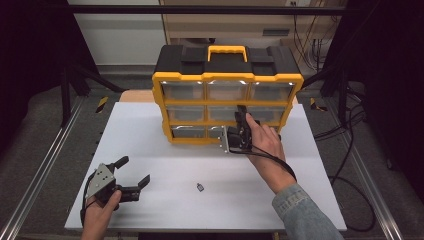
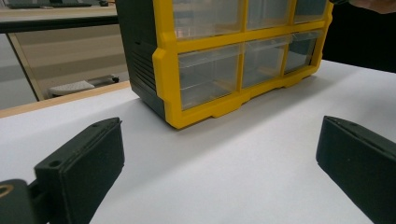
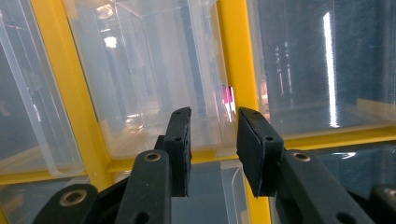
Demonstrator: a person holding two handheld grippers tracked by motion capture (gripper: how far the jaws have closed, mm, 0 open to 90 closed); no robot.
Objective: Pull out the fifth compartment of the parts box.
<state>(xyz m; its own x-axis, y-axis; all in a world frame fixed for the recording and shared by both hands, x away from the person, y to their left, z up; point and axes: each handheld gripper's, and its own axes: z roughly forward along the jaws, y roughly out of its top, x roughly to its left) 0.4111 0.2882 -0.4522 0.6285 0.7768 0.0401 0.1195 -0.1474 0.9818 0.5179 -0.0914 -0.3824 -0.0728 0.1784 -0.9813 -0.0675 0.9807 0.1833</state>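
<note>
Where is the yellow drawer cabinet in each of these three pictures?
High view: the cabinet stands at the table's far middle.
Left gripper view: it fills the top centre.
Right gripper view: its clear drawers sit close behind the jaws.
Shared landmark: the yellow frame.
</note>
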